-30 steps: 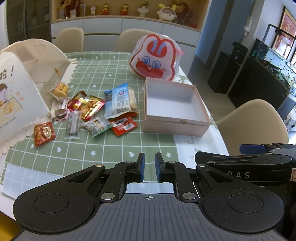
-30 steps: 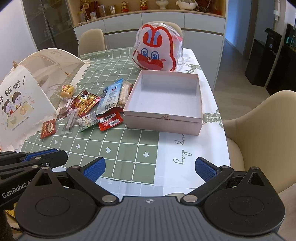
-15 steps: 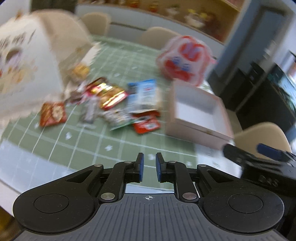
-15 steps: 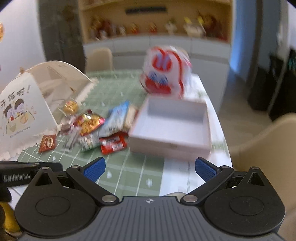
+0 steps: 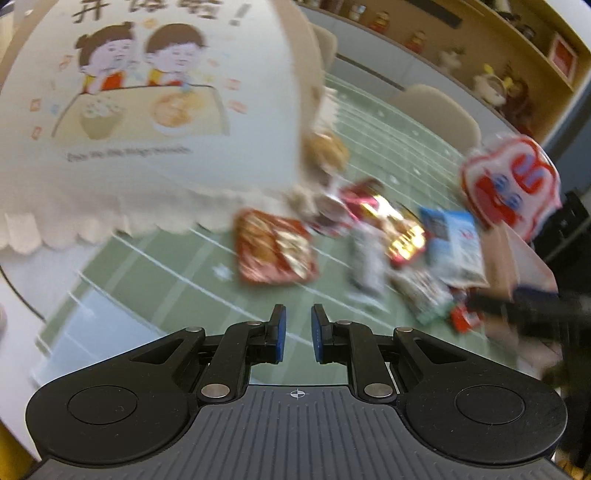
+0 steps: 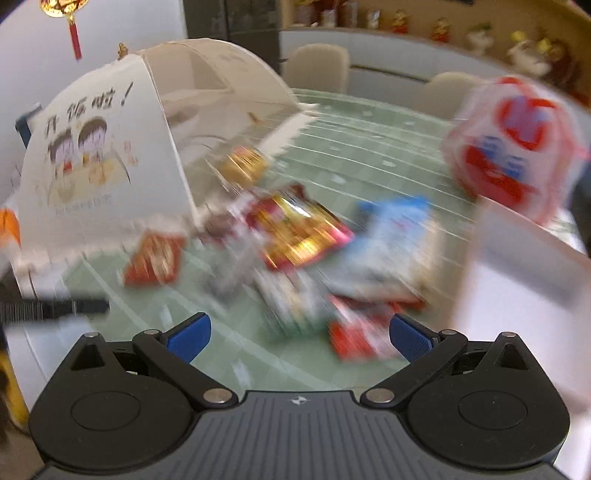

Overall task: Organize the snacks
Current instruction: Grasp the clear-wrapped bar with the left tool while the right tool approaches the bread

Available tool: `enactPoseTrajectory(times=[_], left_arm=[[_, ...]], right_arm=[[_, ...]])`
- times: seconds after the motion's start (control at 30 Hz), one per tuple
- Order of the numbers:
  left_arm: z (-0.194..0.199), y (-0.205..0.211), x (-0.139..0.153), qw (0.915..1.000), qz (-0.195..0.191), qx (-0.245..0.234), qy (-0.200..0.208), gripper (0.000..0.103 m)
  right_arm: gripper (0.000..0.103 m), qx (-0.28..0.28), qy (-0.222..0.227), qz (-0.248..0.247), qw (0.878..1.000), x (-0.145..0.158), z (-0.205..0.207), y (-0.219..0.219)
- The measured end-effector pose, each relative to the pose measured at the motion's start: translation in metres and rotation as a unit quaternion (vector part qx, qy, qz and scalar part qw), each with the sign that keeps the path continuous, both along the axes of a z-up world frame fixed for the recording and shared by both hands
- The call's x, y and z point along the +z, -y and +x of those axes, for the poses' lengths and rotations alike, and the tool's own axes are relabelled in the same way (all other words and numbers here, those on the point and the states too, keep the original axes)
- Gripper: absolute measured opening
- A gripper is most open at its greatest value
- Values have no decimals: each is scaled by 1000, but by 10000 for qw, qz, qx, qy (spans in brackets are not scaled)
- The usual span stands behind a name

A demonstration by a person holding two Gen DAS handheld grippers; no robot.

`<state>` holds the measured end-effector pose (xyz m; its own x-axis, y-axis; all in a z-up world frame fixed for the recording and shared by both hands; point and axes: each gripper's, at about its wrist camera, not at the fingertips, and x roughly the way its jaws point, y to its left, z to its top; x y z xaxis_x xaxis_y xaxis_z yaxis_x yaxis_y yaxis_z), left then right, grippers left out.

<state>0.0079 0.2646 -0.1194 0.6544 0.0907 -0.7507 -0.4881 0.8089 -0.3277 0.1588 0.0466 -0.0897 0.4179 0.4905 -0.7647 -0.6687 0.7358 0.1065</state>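
Hovering empty, the left hand-held gripper [image 5: 297, 328] is nearly closed and the right hand-held gripper [image 6: 299, 334] spread wide. Beyond lie the snacks [image 6: 295, 236] on the tabletop [image 5: 155, 266], beside the box [image 6: 524, 280]: light, crinkly, slippery; likely best pinched by an edge.

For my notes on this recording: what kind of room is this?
Most likely a home dining room. A table with a green checked tablecloth holds a folding mesh food cover, beige dining chairs stand around it, and a wall shelf carries small figurines.
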Motion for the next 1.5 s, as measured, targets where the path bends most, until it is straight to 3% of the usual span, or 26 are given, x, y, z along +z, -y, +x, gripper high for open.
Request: enactPoseTrajectory(times=[0.2,0.4,0.5,0.53,0.57,0.73,0.9,1.07,1.2,1.3,1.37,1.5], left_arm=[[14,-52,-9,9996,-95,206,151,17],[31,-78,-19,9990,-281,261,218,17],[36,-90,-27,9984,-408,340,190,17],[38,-92,-30,9981,-453,368,191,17],[39,-94,-33,9979,-488,390,189,17],[47,-95,-44,9974,-624,313,182,17],[56,-75,-44,9989,-457,-32,131,18],[49,-40,-33,9972,-341,-662,-59,21],[44,-5,-12,9954,120,-948,108,21],[68,15,-9,9922,143,-1234,69,21],[95,29,-12,9896,282,-1413,16,21],[137,50,-26,9847,711,-1564,-280,21]], right_arm=[[103,68,-363,388,9986,-9,86,-121],[101,-496,-714,430,9953,-39,155,-209],[77,-399,-883,180,9951,-58,165,-222],[62,-299,-934,121,9951,-60,164,-220],[55,-201,-968,68,9951,-61,161,-214],[53,314,-1235,16,9918,-54,127,-168],[52,559,-1397,-80,9886,-42,86,-115],[52,473,-1125,-347,9919,-38,40,-55],[52,195,-879,-375,9952,-31,6,-2],[54,-109,-678,-470,9965,-34,-9,28],[76,-284,-659,-431,9965,-38,-14,46],[79,-546,-825,-266,9947,-44,-23,75]])
